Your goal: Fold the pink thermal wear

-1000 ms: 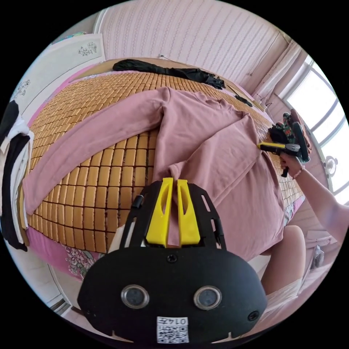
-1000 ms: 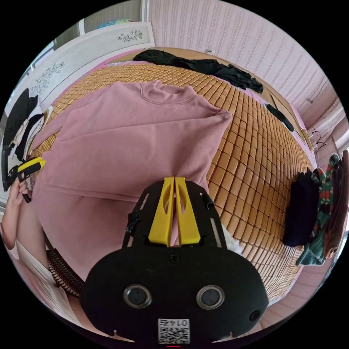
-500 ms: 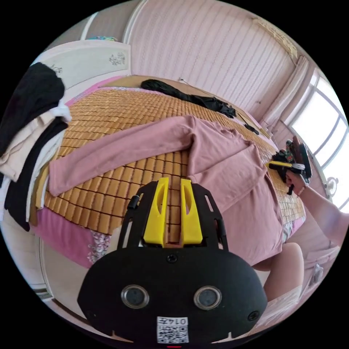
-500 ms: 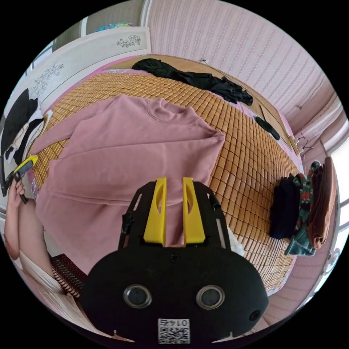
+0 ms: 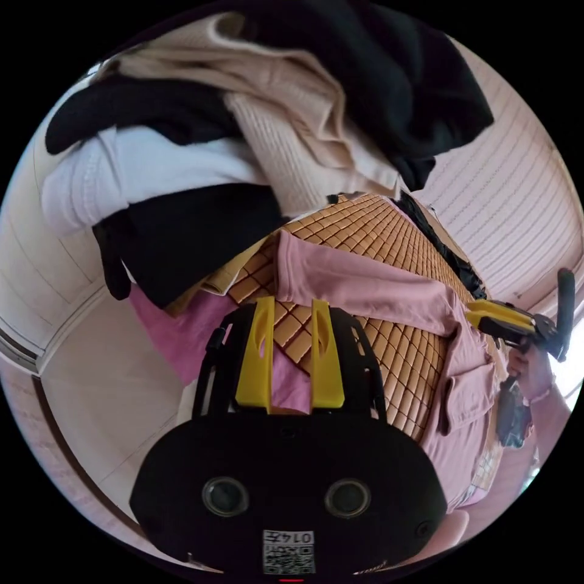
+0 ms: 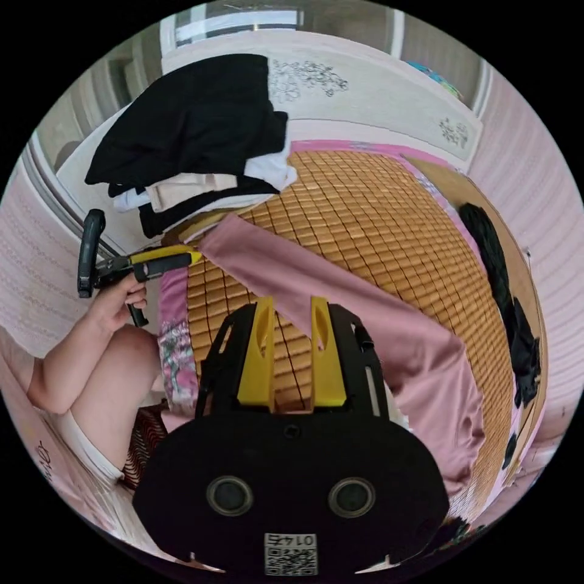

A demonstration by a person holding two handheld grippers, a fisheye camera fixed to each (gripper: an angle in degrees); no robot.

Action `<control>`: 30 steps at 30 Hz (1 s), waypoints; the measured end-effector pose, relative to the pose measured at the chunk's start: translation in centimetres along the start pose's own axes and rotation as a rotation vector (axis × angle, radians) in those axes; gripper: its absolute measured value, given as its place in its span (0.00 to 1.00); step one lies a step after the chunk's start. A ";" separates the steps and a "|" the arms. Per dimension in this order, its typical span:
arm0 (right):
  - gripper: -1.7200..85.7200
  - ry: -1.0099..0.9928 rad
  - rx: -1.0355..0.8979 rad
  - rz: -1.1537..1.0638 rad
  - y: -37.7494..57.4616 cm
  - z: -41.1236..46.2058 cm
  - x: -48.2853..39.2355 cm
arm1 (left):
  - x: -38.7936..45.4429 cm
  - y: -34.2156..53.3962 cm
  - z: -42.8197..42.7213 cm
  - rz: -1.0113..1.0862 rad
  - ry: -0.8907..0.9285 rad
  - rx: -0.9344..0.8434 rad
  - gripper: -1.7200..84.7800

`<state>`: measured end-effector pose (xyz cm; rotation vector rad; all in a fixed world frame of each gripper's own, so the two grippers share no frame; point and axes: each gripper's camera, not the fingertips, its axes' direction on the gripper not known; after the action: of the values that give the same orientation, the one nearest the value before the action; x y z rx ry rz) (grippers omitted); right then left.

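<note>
The pink thermal top (image 6: 426,377) lies on the bed with one long sleeve (image 6: 328,286) stretched across the bamboo mat (image 6: 365,201). In the left gripper view the sleeve (image 5: 365,286) ends in a cuff just beyond my left gripper (image 5: 292,302), which is open over mat and pink sheet. The right gripper view shows that left gripper (image 6: 193,257) in a hand, its tip beside the cuff. My right gripper (image 6: 292,301) is open above the mat, close beside the sleeve's middle. It appears again in the left gripper view as the right gripper (image 5: 473,316), held over the top's body.
A pile of folded black, white and beige clothes (image 6: 194,140) sits at the mat's corner near the cuff, looming large as the pile (image 5: 243,121) in the left gripper view. A black garment (image 6: 505,292) lies along the far edge. A person's bent leg (image 6: 115,377) is beside the bed.
Both grippers were shut on the pink top a second ago; both have let go and opened. Both have moved toward the outstretched sleeve, the left to its cuff.
</note>
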<state>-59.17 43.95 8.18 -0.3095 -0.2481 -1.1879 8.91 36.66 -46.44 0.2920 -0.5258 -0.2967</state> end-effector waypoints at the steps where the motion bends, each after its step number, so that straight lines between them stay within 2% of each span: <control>1: 0.12 -0.003 0.005 -0.031 -2.2 1.5 -1.4 | -0.5 -0.3 0.1 -0.004 -0.006 0.009 0.13; 7: 0.13 0.025 -0.010 -0.115 -9.3 8.0 -6.1 | -2.1 -1.4 1.9 -0.045 0.060 -0.038 0.11; 14: 0.12 0.038 -0.086 -0.011 -10.4 13.6 -5.1 | -2.6 -2.0 2.2 -0.007 0.045 -0.029 0.10; 18: 0.10 0.007 -0.032 -0.013 -9.1 13.8 -4.8 | -2.9 -2.4 2.3 0.005 0.061 -0.040 0.09; 23: 0.05 -0.004 -0.057 -0.090 -7.8 13.6 -5.3 | -2.9 -2.4 2.5 0.009 0.075 -0.046 0.08; 30: 0.04 -0.100 0.043 -0.001 -4.6 10.5 -3.0 | -2.2 -1.9 1.8 0.024 0.110 -0.043 0.02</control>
<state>-64.84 48.80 17.39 -0.3319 -0.3602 -1.1678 5.73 35.30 -46.58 0.2587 -0.4141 -0.2663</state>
